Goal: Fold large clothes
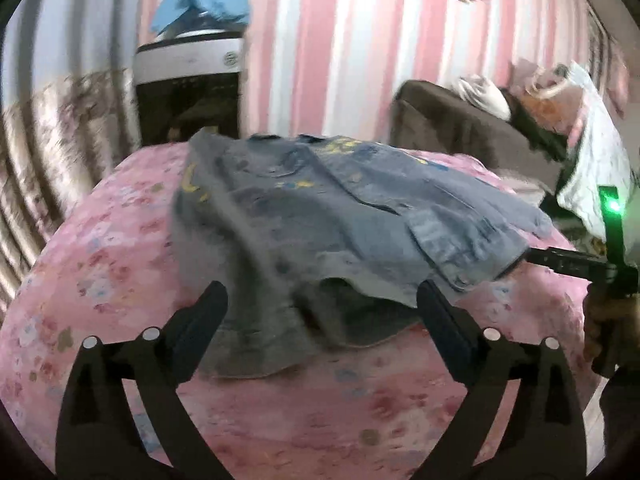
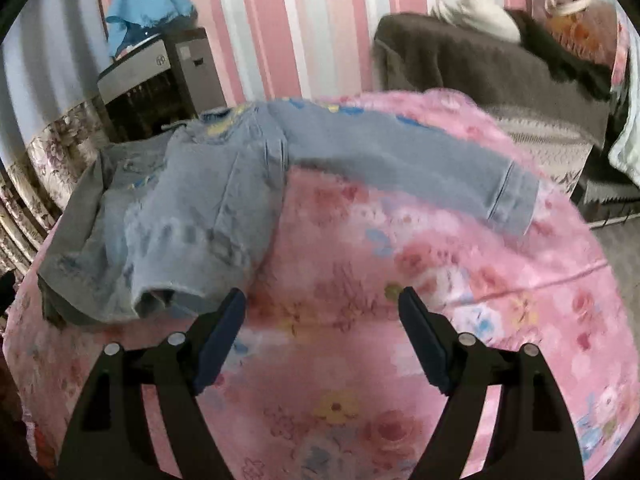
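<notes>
**Denim jacket flat on the bed, both tongs empty**

While the denim jacket (image 2: 208, 216) lies spread on the pink floral bedspread (image 2: 400, 280), neither gripper has hold of it. It sits toward the far side of the bed, body bunched on the left in the right wrist view, with one sleeve (image 2: 420, 164) stretched out to the right and its cuff flat on the cover. Some yellow and blue print shows near the collar, but it's too blurry to read.

Left gripper (image 1: 322, 296): jaws spread wide, hovering just over the near hem of the jacket, which is rumpled and folded up on itself. Cloth shows in the gap, but the pads aren't pressing on it.

Right gripper (image 2: 322, 300): jaws also apart, with only bare bedspread between them. Its left finger (image 2: 224, 328) sits just beside the jacket's bottom corner; can't tell if it touches.

Background stuff: pink striped wall (image 2: 304, 20), a brown sofa (image 2: 500, 68) with things piled on it, and a blue cloth (image 2: 148, 4) draped over a grey appliance.
</notes>
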Available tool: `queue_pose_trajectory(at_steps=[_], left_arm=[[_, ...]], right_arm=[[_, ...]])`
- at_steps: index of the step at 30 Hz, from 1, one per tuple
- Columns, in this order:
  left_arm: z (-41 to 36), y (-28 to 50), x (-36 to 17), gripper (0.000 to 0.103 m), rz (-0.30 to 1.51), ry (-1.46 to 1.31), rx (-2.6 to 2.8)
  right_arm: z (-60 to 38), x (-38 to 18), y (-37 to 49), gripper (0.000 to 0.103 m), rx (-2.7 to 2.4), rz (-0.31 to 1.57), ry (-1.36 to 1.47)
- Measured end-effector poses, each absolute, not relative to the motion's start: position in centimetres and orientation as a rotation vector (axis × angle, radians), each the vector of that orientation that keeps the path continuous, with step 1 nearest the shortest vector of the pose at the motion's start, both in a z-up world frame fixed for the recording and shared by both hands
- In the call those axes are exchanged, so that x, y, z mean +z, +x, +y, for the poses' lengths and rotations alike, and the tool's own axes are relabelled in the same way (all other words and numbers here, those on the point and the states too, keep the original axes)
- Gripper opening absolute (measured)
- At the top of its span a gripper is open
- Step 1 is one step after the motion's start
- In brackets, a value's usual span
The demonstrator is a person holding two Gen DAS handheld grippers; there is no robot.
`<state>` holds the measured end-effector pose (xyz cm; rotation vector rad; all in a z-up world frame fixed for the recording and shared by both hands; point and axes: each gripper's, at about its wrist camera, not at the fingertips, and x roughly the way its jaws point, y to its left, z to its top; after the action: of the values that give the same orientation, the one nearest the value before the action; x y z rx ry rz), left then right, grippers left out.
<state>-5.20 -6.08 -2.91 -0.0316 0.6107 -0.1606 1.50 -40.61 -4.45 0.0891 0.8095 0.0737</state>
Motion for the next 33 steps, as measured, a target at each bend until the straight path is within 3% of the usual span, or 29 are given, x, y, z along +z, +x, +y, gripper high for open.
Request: queue_pose_trajectory(at_steps=[13, 15, 16, 17, 18, 19, 20, 23, 33], left_arm=[[-6.7, -1.2, -7.3, 0.095, 0.725, -0.034, -0.033], [-6.5, -0.1, -7.4, 0.093, 0.727, -0.037, -0.021], [-6.5, 0.7, -7.4, 0.089, 0.735, -0.047, -0.031], [-6.4, 1.4, -7.5, 0.073, 0.748, -0.054, -0.047], [-6.6, 1.9, -7.7, 0.063, 0.766, -0.049, -0.061], [-6.8, 2.5, -8.0, 0.048, 0.783, -0.033, -0.074], [-6.8, 2.7, -8.1, 0.034, 0.789, -0.028, -0.078], [-5.6, 3.0, -8.0, 0.018, 0.783, -0.042, -0.080], [2.0, -3.2, -3.9, 0.013, 0.612, -0.040, 0.102]], right_arm=[[-35.0, -6.3, 2.0, 0.079, 0.205, 0.835, 0.018], [-34.7, -6.7, 3.1, 0.074, 0.160, 0.837, 0.027], [-34.7, -6.8, 3.6, 0.058, 0.154, 0.834, 0.050], [-34.6, -6.9, 4.1, 0.045, 0.150, 0.847, 0.058], [-34.5, -7.2, 4.6, 0.024, 0.146, 0.866, 0.057], [-34.4, -7.3, 4.9, 0.010, 0.145, 0.876, 0.053], [-34.6, -7.3, 5.0, 0.010, 0.150, 0.875, 0.052], [-35.0, -6.6, 4.5, 0.006, 0.136, 0.828, 0.048], [-34.8, -1.4, -2.0, 0.002, 0.191, 0.668, -0.058]])
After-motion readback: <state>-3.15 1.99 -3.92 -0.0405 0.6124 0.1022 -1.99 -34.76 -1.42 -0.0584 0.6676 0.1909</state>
